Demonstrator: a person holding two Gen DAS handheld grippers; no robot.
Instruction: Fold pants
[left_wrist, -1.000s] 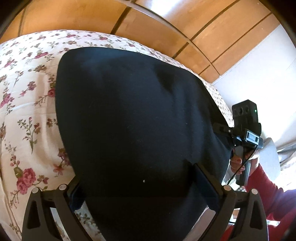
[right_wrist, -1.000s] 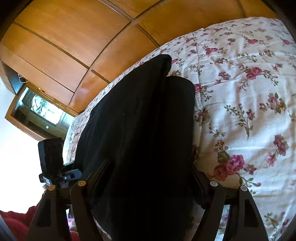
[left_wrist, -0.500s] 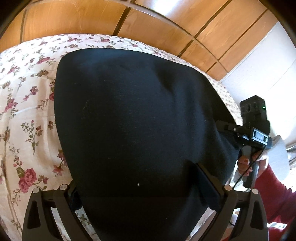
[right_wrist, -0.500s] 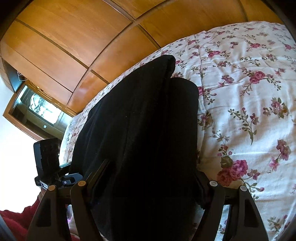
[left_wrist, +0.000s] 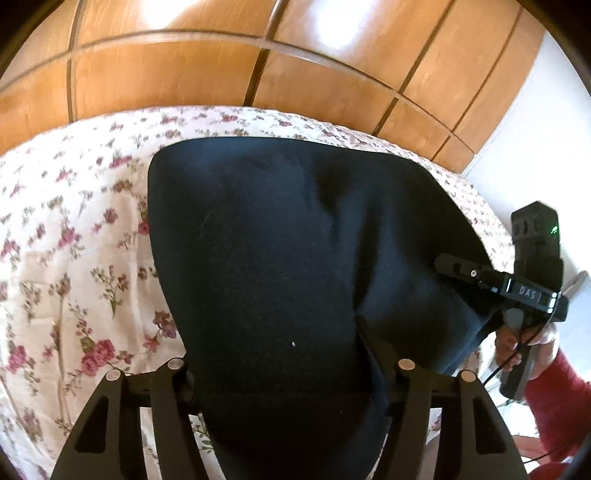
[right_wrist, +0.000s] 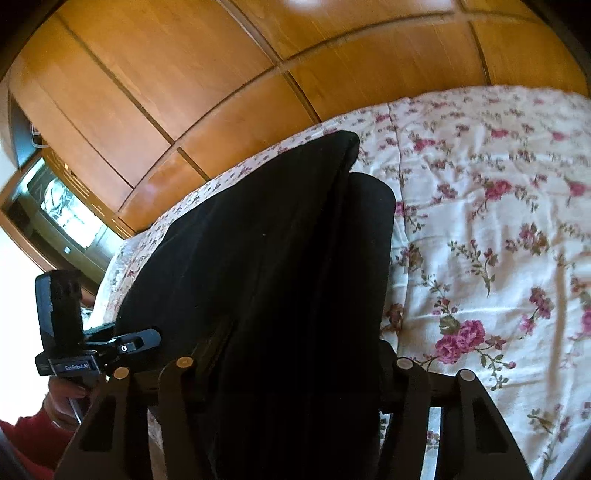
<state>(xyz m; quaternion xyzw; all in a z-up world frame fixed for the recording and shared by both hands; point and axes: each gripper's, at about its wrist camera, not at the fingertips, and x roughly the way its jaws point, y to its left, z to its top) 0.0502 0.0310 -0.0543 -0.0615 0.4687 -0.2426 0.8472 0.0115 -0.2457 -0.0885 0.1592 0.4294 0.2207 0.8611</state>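
Note:
The black pants (left_wrist: 280, 266) lie stretched across the floral bedspread (left_wrist: 74, 258), their near end lifted. My left gripper (left_wrist: 288, 376) is shut on the near edge of the pants; the cloth covers its fingertips. My right gripper (right_wrist: 291, 373) is shut on the same near edge of the pants (right_wrist: 280, 258), further along. In the right wrist view the pants show a folded layer with a ridge running away from me. Each gripper shows in the other's view: the right one (left_wrist: 480, 277) and the left one (right_wrist: 122, 343).
A wooden panelled wardrobe (left_wrist: 258, 62) rises behind the bed. A white wall (left_wrist: 554, 147) is at the right. A mirror or screen niche (right_wrist: 59, 210) sits at the left. A red sleeve (left_wrist: 554, 398) holds the right gripper's handle. The bedspread (right_wrist: 498, 240) extends to the right.
Both grippers have pulled back and risen with the pants' near edge. More wardrobe and bedspread show beyond the pants, whose far end looks further away.

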